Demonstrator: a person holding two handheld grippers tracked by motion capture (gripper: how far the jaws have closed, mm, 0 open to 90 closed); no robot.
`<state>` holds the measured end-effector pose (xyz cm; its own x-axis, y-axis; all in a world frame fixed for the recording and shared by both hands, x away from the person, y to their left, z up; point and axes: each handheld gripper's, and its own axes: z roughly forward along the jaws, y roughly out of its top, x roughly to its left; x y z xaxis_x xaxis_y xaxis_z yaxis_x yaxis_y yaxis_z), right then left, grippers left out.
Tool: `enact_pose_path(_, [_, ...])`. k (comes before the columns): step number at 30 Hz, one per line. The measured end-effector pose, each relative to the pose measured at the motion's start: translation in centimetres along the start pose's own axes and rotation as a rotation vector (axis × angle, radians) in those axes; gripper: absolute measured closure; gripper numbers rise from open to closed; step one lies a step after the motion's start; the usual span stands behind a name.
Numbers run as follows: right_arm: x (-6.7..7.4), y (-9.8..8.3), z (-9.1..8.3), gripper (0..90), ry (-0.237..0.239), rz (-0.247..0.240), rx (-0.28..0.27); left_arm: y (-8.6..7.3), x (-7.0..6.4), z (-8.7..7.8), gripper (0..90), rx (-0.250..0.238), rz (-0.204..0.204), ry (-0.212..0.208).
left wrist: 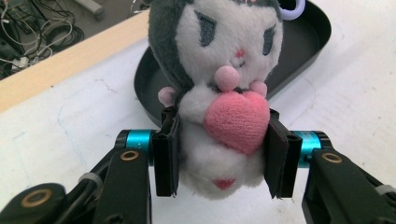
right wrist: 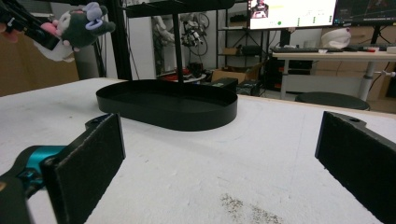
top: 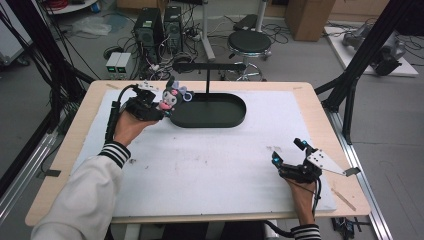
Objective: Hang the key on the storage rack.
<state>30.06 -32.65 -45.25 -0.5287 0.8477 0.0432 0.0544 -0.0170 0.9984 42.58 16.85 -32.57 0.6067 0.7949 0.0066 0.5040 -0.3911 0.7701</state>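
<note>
While the plush keychain toy sits upright, pinched at its belly between the left gripper's pads, it hangs just beside the black oval tray's near end, under the hanger bar; the right gripper rests wide open, well apart.

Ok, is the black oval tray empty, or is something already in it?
Empty. The tray shows a bare black floor; the plush toy is clamped in the left gripper, raised over the tray's left end.
</note>
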Motion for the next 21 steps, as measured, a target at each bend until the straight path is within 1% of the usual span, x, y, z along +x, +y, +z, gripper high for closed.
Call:
enact_pose_path(1, [0.0,0.0,0.0,0.5,0.001,-0.001,0.0,0.1,0.2,-0.2,54.4,-0.016,-0.005,0.007])
enact_pose_path(6, [0.0,0.0,0.0,0.5,0.001,0.001,0.0,0.4,0.6,-0.4,54.4,-0.026,-0.022,0.018])
enact_pose_path(7, [0.0,0.0,0.0,0.5,0.001,-0.001,0.0,0.4,0.6,-0.5,54.4,-0.038,-0.022,0.029])
enact_pose_path(8, [0.0,0.0,0.0,0.5,0.001,0.0,-0.001,0.5,0.8,-0.7,54.4,-0.057,-0.045,0.028])
enact_pose_path(11, [0.0,0.0,0.0,0.5,0.001,0.0,0.0,0.5,1.0,-0.7,54.4,-0.056,-0.047,0.037])
enact_pose_path(15, [0.0,0.0,0.0,0.5,0.0,-0.001,-0.001,0.4,1.4,-0.7,54.4,-0.061,-0.067,0.041])
enact_pose_path(17, [0.0,0.0,0.0,0.5,0.001,-0.002,0.0,0.5,1.6,-0.6,54.4,-0.052,-0.07,0.047])
enact_pose_path(21, [0.0,0.0,0.0,0.5,0.001,-0.004,-0.001,1.1,1.9,-0.5,54.3,-0.049,-0.076,0.063])
